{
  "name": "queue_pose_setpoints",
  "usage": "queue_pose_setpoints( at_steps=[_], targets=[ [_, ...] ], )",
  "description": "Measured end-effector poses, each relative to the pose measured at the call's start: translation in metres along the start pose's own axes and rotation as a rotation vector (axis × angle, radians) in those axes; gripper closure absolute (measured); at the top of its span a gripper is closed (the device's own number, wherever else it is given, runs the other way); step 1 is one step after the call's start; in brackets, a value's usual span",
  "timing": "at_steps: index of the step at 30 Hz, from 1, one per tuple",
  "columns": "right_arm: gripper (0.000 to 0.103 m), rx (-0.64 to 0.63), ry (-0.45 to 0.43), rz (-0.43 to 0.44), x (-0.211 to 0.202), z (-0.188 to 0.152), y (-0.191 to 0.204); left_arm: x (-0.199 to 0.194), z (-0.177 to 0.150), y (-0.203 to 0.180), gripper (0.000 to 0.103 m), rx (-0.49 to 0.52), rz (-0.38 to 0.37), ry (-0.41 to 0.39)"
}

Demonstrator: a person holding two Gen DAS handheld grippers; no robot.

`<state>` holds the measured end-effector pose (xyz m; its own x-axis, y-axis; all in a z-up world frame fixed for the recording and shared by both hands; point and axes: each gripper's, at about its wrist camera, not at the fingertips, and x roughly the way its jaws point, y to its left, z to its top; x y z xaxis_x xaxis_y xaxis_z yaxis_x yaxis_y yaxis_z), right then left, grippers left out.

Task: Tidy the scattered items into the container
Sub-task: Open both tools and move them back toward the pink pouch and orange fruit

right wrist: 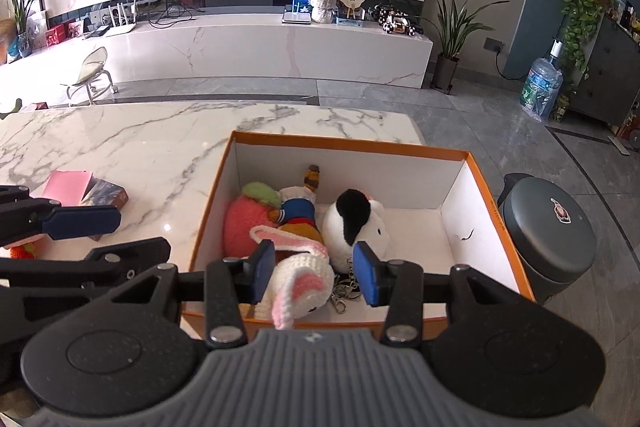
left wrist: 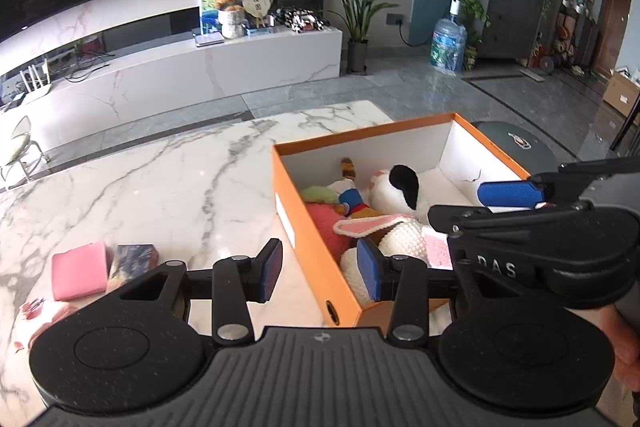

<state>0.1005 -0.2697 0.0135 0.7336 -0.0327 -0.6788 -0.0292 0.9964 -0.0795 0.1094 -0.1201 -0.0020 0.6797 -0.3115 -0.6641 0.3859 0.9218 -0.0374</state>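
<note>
Orange box [right wrist: 404, 147] (white inside); grey-veined marble table [right wrist: 120, 143].

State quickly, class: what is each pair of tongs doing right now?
Left tongs: open, holding nothing.
Right tongs: open above the white knitted bunny, not gripping it.

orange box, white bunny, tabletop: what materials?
Orange box: likely cardboard, matte; thin folded walls, white inside. White bunny: crocheted yarn, visible stitch texture. Tabletop: marble or marble-look slab, glossy; grey veining and reflections.

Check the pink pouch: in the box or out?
Out. The pink pouch lies on the marble table, left of the orange box.
</note>
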Motion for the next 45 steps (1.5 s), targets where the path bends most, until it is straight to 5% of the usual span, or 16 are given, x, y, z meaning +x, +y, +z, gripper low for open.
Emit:
queue_pose_setpoints(
  at_steps=[12,25,45],
  targets=[
    [0.053,0.055,0.008,0.052,-0.035,-0.022,0.058,-0.051,-0.029,0.043,0.055,-0.100,0.077,-0.084],
    [0.053,-0.070,-0.010,0.089,-0.043,-0.037,0.151,-0.082,-0.074,0.114,0.055,-0.212,0.180,-0.093],
    [0.053,-0.140,0.086,0.136,0.026,-0.045,0.223,-0.045,-0.118,0.190,0.055,-0.363,0.195,0.013]
  ],
)
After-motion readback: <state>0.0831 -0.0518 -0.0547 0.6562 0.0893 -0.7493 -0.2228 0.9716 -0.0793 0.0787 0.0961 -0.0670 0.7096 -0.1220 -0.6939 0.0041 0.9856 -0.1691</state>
